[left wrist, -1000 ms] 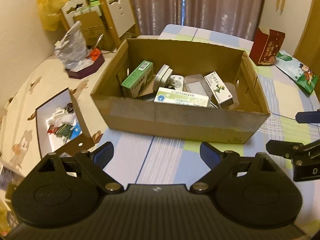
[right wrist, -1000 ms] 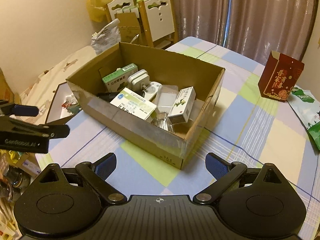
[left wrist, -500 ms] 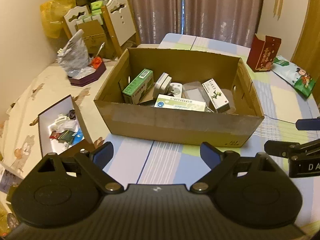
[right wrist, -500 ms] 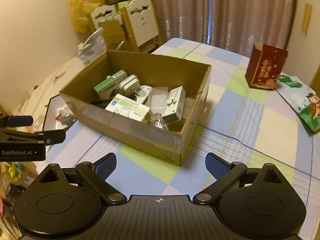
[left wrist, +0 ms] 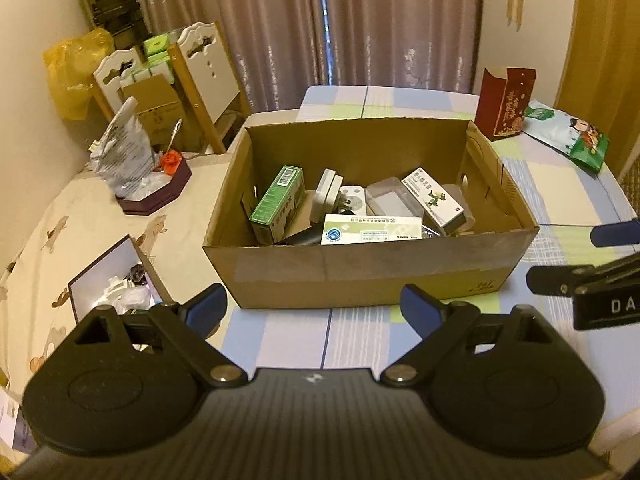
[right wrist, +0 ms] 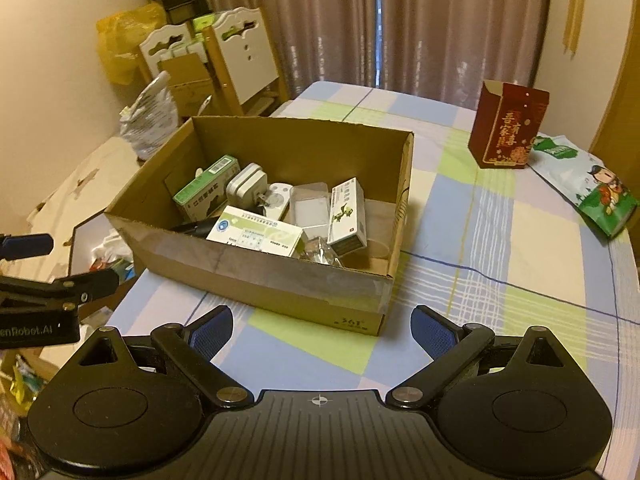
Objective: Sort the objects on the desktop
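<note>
Table (right wrist: 500, 240) w/ checked cloth, cardboard box (left wrist: 360, 276), curtains (left wrist: 320, 20)

Brown cardboard box (left wrist: 360, 276) on a tablecloth (right wrist: 500, 240) checked in pale blue, lime green, lilac and cream with thin dark blue lines. Inside: green-and-white carton (left wrist: 276, 204), white carton with green band and blue logo (left wrist: 372, 230), white carton with green plant print and red edge (left wrist: 434, 196), white plug adapter (left wrist: 328, 194). Dark red box with gold characters (right wrist: 508, 126). Green-white cartoon pouch (right wrist: 588, 184). Yellow bag (left wrist: 72, 72). Grey-mauve curtains (left wrist: 320, 20). Black grippers, blue pads (right wrist: 210, 330).
</note>
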Action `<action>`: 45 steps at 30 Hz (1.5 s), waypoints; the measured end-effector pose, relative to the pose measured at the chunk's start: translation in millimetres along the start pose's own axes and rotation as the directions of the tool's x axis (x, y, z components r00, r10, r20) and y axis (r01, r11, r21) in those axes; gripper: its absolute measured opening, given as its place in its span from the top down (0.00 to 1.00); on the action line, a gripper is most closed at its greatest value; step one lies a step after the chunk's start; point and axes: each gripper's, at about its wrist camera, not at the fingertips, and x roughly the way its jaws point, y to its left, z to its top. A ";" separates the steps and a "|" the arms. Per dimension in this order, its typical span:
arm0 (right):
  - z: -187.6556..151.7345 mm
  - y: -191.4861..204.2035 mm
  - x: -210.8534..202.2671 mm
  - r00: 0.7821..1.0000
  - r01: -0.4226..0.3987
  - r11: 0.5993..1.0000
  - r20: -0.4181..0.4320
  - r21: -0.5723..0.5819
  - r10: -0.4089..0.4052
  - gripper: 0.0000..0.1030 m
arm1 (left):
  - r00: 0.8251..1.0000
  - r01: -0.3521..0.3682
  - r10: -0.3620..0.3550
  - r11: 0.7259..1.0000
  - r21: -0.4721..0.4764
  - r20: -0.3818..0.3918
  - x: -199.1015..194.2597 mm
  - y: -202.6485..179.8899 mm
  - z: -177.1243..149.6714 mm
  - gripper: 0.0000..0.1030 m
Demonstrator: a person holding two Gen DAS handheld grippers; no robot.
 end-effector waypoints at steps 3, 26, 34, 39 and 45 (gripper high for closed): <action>-0.3 6.3 2.0 1.000 0.021 1.000 0.001 0.015 -0.021 0.05 | 1.000 0.014 -0.014 1.000 0.016 -0.006 4.5 3.4 -2.3 0.11; -9.2 41.2 22.2 0.996 0.090 0.994 -0.028 0.059 -0.089 0.05 | 0.997 0.069 -0.067 0.994 0.086 -0.032 31.7 28.4 -13.7 0.11; -9.6 50.1 28.8 0.995 0.088 0.995 -0.041 0.050 -0.086 0.05 | 0.996 0.075 -0.072 0.995 0.070 -0.042 34.9 37.4 -16.7 0.11; -10.0 52.8 33.6 0.995 0.084 0.996 -0.057 0.042 -0.081 0.05 | 0.996 0.074 -0.071 0.995 0.060 -0.054 37.6 40.7 -18.2 0.11; -9.8 52.5 34.8 0.995 0.079 0.996 -0.062 0.033 -0.077 0.05 | 0.996 0.073 -0.070 0.996 0.052 -0.060 38.6 39.9 -19.5 0.11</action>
